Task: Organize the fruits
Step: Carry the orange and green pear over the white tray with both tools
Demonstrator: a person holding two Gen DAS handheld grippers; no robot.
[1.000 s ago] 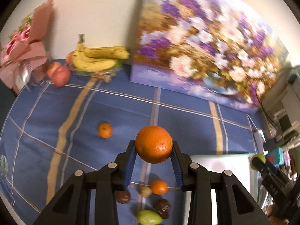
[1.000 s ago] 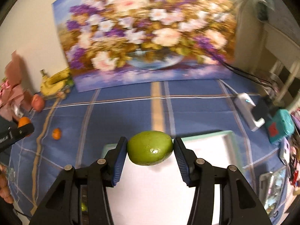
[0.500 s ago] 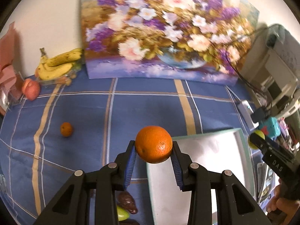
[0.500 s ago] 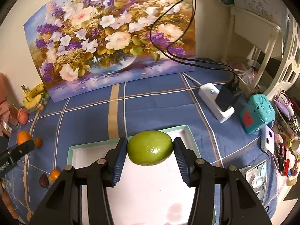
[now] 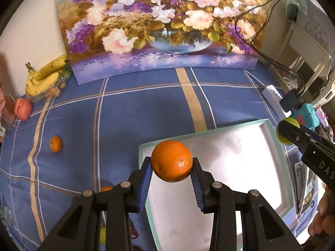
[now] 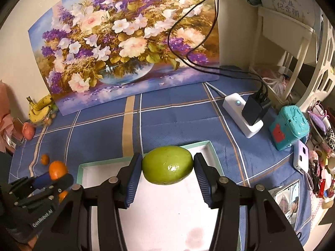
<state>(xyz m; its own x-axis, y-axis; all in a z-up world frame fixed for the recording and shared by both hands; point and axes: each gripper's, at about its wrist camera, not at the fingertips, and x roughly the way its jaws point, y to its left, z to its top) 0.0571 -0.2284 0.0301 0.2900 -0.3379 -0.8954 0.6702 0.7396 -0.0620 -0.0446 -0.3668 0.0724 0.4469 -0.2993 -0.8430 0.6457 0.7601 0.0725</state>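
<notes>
My left gripper [image 5: 171, 172] is clamped on the orange [image 5: 171, 160], both pads pressing it, above the near-left corner of the white tray [image 5: 278, 146]. My right gripper [image 6: 167, 168] holds the green fruit [image 6: 167, 164] btw its pads, over the tray's far edge. A small mandarin [image 5: 56, 144] lies on the blue cloth [image 5: 146, 113], well apart to the left. Bananas [image 5: 45, 77] and a peach [image 5: 23, 108] are at the back-left, beside the flower painting [image 5: 163, 25].

Warm indoor light was recorded; glare was noted on the white tray [image 5: 240, 146]; fisheye bending and dark corners were observed.
</notes>
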